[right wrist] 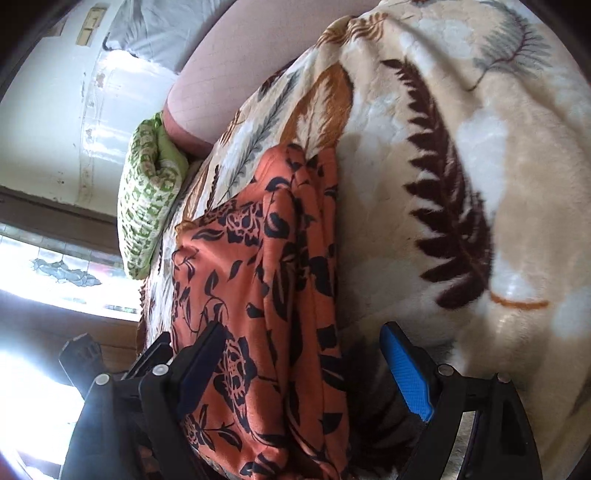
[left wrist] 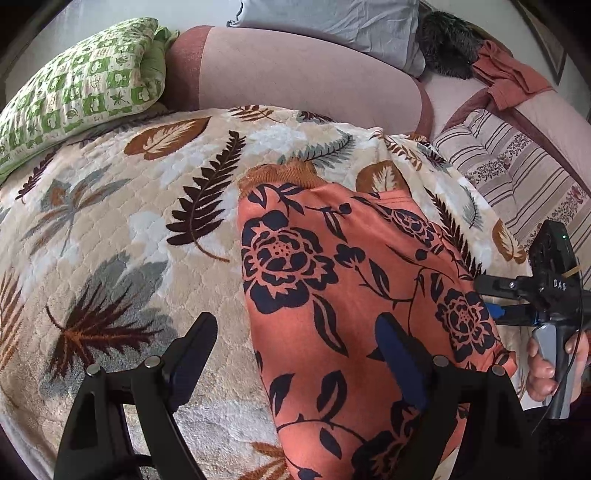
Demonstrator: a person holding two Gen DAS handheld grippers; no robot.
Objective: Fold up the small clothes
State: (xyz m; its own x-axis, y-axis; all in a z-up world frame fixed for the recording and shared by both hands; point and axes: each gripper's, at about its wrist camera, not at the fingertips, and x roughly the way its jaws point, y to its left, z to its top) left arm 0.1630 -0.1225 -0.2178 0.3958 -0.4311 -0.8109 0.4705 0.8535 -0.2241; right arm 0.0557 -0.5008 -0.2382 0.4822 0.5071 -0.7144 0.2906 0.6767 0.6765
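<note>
An orange garment with dark blue flowers (left wrist: 332, 280) lies flat on the leaf-patterned blanket (left wrist: 129, 221). Its brown ribbed hem is at the far end. My left gripper (left wrist: 295, 332) stands open just above it, straddling the garment's left edge, with its right finger (left wrist: 399, 354) over the cloth. My right gripper (left wrist: 487, 299) reaches in from the right edge, held by a hand (left wrist: 543, 369). In the right wrist view the garment (right wrist: 258, 277) shows layered folds along its side. The right gripper (right wrist: 303, 350) is open around that side edge, its blue pad (right wrist: 406, 373) clear of the cloth.
A green patterned pillow (left wrist: 81, 85) lies at the back left, against a pink bolster (left wrist: 295, 74). Behind are a grey pillow (left wrist: 332, 22), a dark furry item (left wrist: 447, 44) and a rust cloth (left wrist: 509, 77). A striped cushion (left wrist: 517, 170) sits on the right. A bright window (right wrist: 55, 277) is beyond the bed.
</note>
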